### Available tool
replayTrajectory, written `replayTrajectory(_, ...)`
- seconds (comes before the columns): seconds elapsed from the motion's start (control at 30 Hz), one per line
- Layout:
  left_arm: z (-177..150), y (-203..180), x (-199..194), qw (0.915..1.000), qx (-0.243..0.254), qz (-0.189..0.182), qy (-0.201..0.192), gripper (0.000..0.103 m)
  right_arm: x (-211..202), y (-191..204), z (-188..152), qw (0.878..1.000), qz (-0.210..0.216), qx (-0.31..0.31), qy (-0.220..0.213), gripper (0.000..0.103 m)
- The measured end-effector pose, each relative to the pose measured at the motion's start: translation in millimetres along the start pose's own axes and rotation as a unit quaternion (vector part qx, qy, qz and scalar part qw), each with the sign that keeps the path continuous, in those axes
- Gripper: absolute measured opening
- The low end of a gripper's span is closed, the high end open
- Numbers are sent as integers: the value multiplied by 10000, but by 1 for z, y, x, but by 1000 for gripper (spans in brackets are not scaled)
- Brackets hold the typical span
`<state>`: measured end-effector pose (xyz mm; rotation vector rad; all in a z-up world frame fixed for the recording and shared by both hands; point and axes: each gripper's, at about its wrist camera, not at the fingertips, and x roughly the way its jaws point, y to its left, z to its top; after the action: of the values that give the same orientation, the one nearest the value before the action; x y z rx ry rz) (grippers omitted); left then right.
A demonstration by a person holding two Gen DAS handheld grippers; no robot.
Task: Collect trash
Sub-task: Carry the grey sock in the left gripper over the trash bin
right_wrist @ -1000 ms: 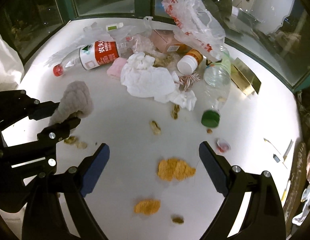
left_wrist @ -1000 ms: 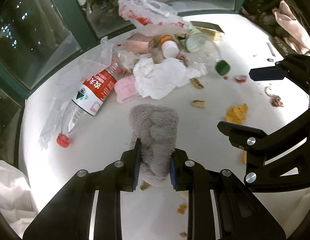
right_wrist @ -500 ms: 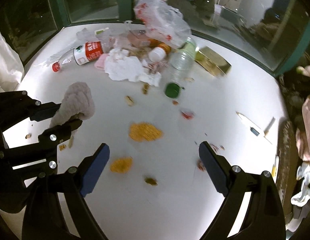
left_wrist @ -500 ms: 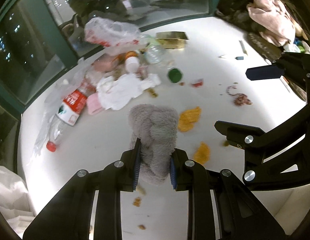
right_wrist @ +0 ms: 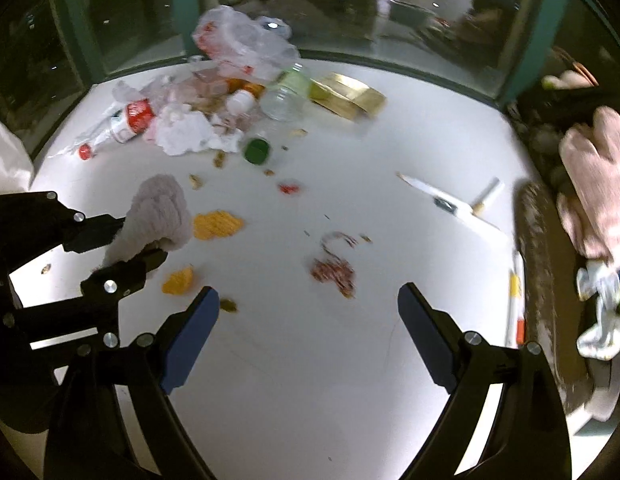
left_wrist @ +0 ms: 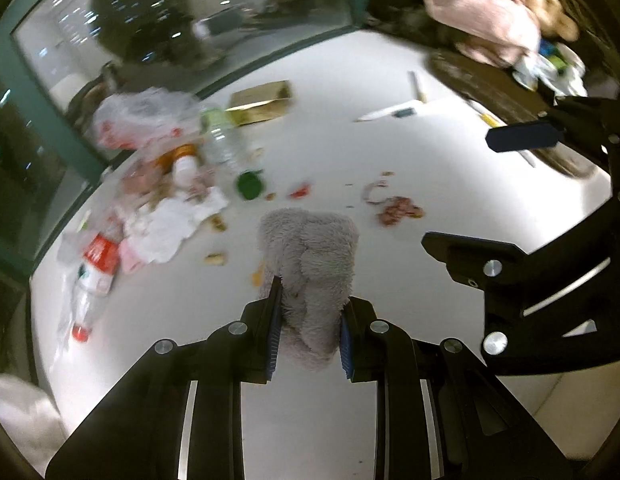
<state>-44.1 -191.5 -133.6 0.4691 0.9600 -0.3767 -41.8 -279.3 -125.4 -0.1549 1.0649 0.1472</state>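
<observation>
My left gripper is shut on a grey fluffy cloth and holds it over the white table; it also shows in the right wrist view. My right gripper is open and empty above the table. A trash pile lies at the back left: white tissue, a red-label bottle, a plastic bag, a clear bottle with a green cap. Orange crumbs and red scraps lie near the middle.
A gold box lies at the back. A white knife-like tool and pens lie on the right. Pink cloth and clutter sit past the right edge. Windows ring the back. A white bag hangs at the left.
Both grippers have swung to the right across the table and back from the trash pile. The left gripper still holds the grey cloth. The right gripper stays open.
</observation>
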Motion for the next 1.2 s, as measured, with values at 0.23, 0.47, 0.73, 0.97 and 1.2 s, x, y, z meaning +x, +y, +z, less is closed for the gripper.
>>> replayTrajectory(0.23,8,-30,-9,9935,1021,-407,-302,22,-20,-17,-30,9957,-482,795,58,88)
replayTrajectory(0.47,13,-61,-27,9748,1866,-987,-722,22,-57,-25,-65,9787,-1277,1603,-99,88)
replayTrajectory(0.73,4,-123,-66,9342,2783,-1836,-1272,22,-117,-32,-128,9353,-2327,2662,-167,88)
replayTrajectory(0.97,2,-178,-96,8974,3443,-2187,-1682,22,-157,-46,-179,8967,-2818,3406,-243,88)
replayTrajectory(1.2,25,-225,-121,8735,3732,-2336,-2077,22,-192,-79,-206,8705,-3137,3758,-507,88)
